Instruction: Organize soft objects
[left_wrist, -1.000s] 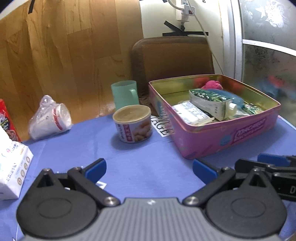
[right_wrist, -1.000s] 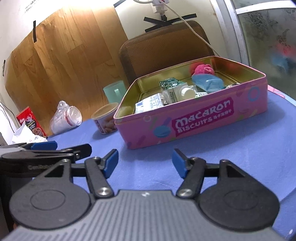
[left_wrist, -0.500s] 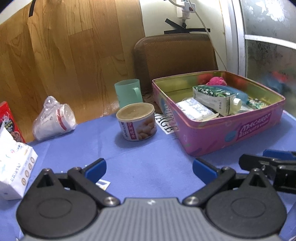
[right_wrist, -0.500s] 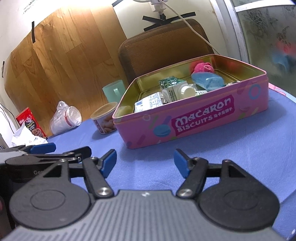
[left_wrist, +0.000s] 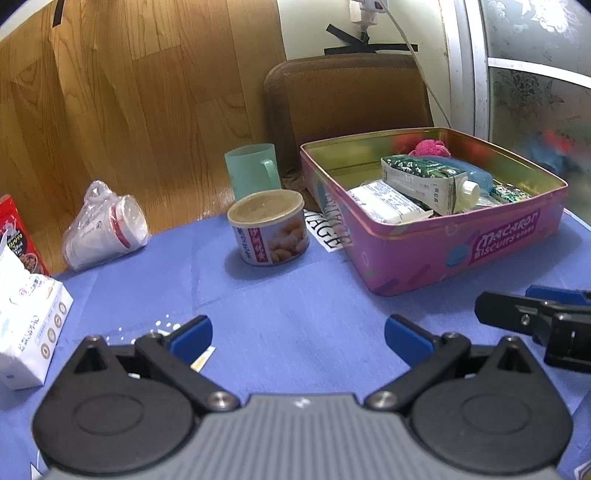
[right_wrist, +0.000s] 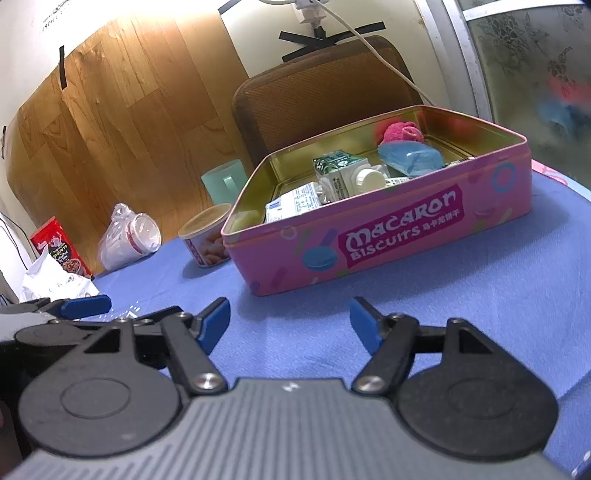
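Note:
A pink biscuit tin (left_wrist: 461, 254) (right_wrist: 388, 236) stands open on the blue tablecloth. Inside lie a fuzzy pink soft thing (left_wrist: 432, 147) (right_wrist: 400, 133), a blue pouch (left_wrist: 476, 171) (right_wrist: 410, 157), a green and white carton (left_wrist: 424, 177) (right_wrist: 347, 177) and a white packet (left_wrist: 384, 201) (right_wrist: 295, 201). My left gripper (left_wrist: 297, 332) hovers open over bare cloth, in front of the tin and to its left. My right gripper (right_wrist: 290, 321) is just in front of the tin; its jaws are opening and nothing is between them.
Left of the tin stand a round snack can (left_wrist: 267, 229) and a green mug (left_wrist: 253, 170). Bagged paper cups (left_wrist: 107, 229), a white box (left_wrist: 29, 332) and a red box (left_wrist: 14, 229) sit at the far left. A brown chair back (left_wrist: 347, 96) rises behind the table.
The right gripper's jaws stand slightly wider than before. Both hands stay where they were, and nothing on the table has moved.

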